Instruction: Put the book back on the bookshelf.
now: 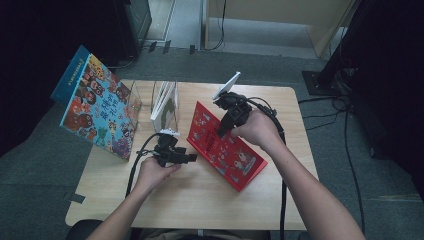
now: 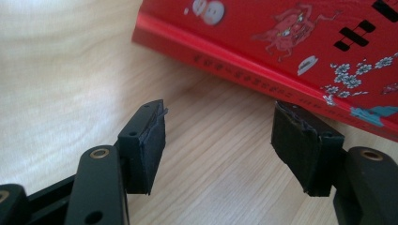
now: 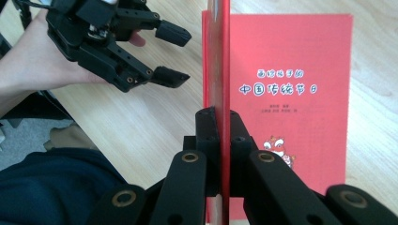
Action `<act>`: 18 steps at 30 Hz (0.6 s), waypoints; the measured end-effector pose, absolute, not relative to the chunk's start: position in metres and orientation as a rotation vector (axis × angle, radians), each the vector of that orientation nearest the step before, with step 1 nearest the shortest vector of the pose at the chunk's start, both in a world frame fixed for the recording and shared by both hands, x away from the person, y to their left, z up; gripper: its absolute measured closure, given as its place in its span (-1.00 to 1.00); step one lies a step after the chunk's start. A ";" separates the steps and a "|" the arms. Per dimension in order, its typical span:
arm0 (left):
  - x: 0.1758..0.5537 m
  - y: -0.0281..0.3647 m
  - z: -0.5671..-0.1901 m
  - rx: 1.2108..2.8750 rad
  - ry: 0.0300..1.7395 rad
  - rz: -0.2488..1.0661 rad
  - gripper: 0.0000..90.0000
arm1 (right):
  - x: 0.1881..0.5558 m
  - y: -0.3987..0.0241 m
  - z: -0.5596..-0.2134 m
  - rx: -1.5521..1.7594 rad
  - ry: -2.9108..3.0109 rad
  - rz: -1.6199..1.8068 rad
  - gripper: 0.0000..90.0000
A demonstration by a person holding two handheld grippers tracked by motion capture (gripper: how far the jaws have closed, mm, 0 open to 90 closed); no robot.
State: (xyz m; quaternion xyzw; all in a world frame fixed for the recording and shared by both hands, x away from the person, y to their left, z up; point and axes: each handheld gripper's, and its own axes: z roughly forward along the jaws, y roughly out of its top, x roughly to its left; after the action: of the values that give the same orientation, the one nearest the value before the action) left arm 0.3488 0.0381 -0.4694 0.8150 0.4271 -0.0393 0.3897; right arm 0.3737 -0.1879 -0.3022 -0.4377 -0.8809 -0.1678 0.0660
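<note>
We find the right hand-held gripper pinching the red book's raised cover; left hand-held gripper spread, empty. Shelving in the clear stand remains.

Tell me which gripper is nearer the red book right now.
Right. The right gripper is shut on the red book's cover, lifting it open. The left gripper sits open on the table just off the book's spine, not touching it.
</note>
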 end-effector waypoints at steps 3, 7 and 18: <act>0.350 0.039 -0.465 2.049 1.091 -0.109 -0.24 | 0.373 -0.190 -0.299 -1.301 -2.651 -0.529 0.97; 0.351 0.039 -0.462 2.037 1.067 -0.106 -0.25 | 0.372 -0.191 -0.295 -1.278 -2.636 -0.575 0.97; 0.355 0.040 -0.458 2.021 1.023 -0.157 -0.44 | 0.361 -0.191 -0.291 -1.219 -2.661 -0.663 0.96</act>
State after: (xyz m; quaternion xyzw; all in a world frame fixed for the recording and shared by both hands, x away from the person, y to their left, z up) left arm 0.3548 0.0399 -0.4575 0.8069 0.4085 -0.0627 0.4221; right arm 0.3608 -0.1912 -0.2914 -0.4051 -0.8845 -0.2204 0.0704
